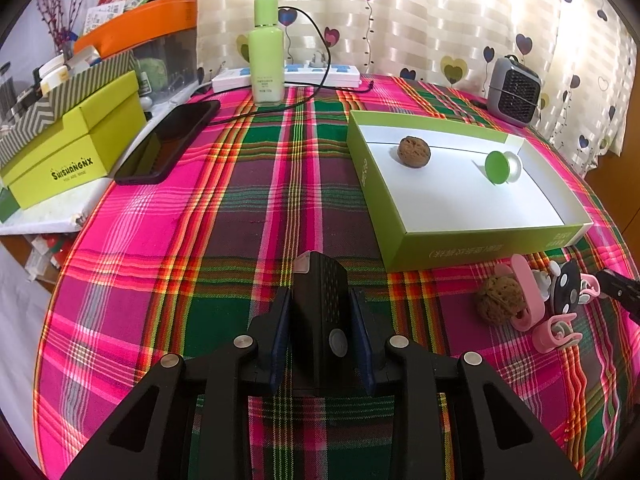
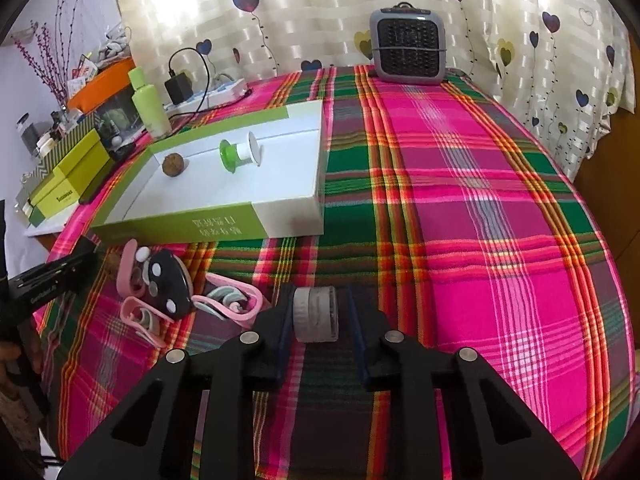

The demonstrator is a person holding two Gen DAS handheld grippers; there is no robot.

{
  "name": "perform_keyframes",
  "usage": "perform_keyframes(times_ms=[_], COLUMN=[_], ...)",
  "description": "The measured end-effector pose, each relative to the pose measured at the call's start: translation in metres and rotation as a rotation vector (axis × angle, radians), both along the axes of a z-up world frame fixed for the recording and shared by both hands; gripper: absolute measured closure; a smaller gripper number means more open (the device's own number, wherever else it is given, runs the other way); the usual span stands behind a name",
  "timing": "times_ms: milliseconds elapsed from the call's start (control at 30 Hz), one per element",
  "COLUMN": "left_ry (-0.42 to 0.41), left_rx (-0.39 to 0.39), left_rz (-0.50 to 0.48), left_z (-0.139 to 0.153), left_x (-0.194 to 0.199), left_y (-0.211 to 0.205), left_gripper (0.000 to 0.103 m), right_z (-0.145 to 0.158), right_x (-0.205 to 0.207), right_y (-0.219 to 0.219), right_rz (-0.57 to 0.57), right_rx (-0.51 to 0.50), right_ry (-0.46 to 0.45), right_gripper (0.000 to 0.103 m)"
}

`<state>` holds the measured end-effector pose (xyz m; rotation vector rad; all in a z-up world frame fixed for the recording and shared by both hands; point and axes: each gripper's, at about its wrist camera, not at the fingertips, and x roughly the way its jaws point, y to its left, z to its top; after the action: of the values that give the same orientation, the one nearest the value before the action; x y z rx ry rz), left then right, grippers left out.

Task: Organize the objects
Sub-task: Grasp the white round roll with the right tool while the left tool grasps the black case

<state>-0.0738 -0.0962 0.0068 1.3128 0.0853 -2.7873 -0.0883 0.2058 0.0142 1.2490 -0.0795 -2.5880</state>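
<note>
My left gripper [image 1: 322, 312] is shut on a black ridged device [image 1: 324, 304] just above the plaid cloth. My right gripper [image 2: 318, 316] has its fingers around a small white-grey jar [image 2: 316, 314], with a gap on the right side; the grip is unclear. The open green-and-white box [image 1: 476, 240] [image 2: 224, 228] holds a walnut [image 1: 414, 151] [image 2: 173, 165] and a green-capped spool [image 1: 502, 166] [image 2: 238, 155]. On the cloth before the box lie a second walnut [image 1: 500, 300], pink clips [image 1: 554, 332] [image 2: 228, 302] and a black spotted case [image 1: 566, 290] [image 2: 168, 280].
A green bottle [image 1: 266, 52] [image 2: 150, 102], a power strip [image 1: 288, 76] and a black phone [image 1: 168, 142] sit at the far left. Stacked green boxes [image 1: 76, 144] stand at the left. A small grey heater [image 1: 514, 90] [image 2: 408, 46] stands against the curtain.
</note>
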Motion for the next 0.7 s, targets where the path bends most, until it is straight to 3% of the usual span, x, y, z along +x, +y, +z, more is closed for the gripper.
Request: perform_keyframes(times_ms=[700], left_ry=[0.002], left_rx=[0.011], left_rz=[0.000], left_z=[-0.0001], left_x=[0.0008], left_y=[-0.0018], left_gripper=[0.076], right_z=[0.0018], right_x=[0.0032], right_y=[-0.0021], right_rz=[0.003], right_rx=[0.028], right_ry=[0.016], right_gripper=[0.083])
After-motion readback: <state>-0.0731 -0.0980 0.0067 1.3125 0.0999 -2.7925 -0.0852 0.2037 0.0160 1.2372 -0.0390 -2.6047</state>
